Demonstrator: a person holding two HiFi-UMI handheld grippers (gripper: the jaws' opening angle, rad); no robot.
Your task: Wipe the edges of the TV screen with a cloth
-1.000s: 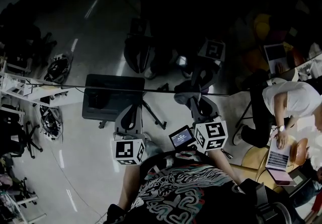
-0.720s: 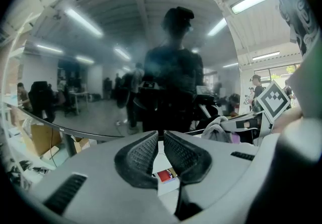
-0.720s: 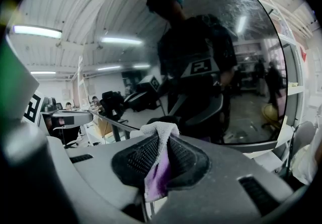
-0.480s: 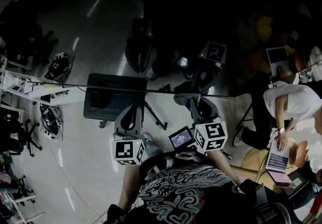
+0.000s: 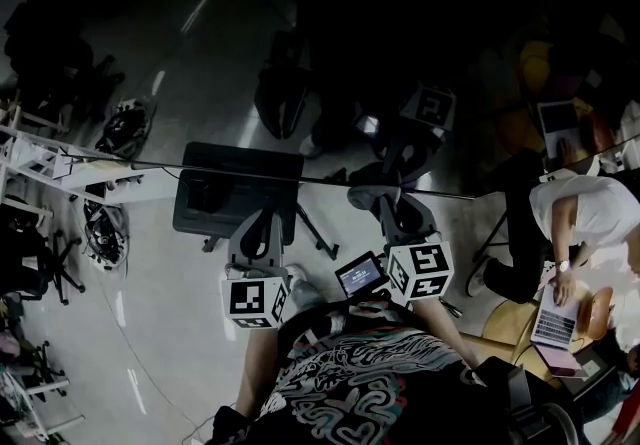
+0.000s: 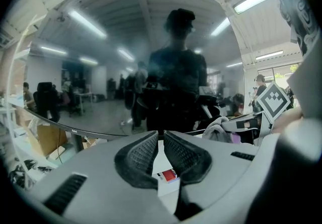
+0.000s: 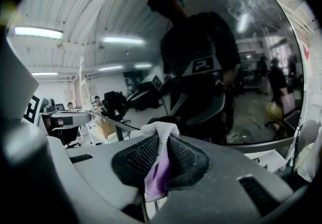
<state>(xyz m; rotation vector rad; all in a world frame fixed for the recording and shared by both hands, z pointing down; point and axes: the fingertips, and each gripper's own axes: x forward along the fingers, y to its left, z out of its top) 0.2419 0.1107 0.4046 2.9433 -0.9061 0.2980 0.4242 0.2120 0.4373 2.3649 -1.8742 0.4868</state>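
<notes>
Cloth (image 7: 160, 131), white over purple, is clamped as a bunched fold between the jaws of the right gripper (image 7: 160, 143). Its tuft stands proud of the tips, near the lower edge of the TV screen (image 7: 241, 67); we cannot confirm contact. The left gripper (image 6: 162, 140) has its jaws drawn together on nothing. We judge the cloth light, soft and limp, best held by this fold. The glossy screen looks fragile, so it calls for light pressure.

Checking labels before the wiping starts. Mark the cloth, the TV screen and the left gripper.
cloth (image 7: 161, 137), right gripper view, on its white folded tip.
TV screen (image 6: 100, 67), left gripper view, on the reflective glass left of centre.
left gripper (image 6: 161, 136), left gripper view, midway between its fingertips.
</notes>
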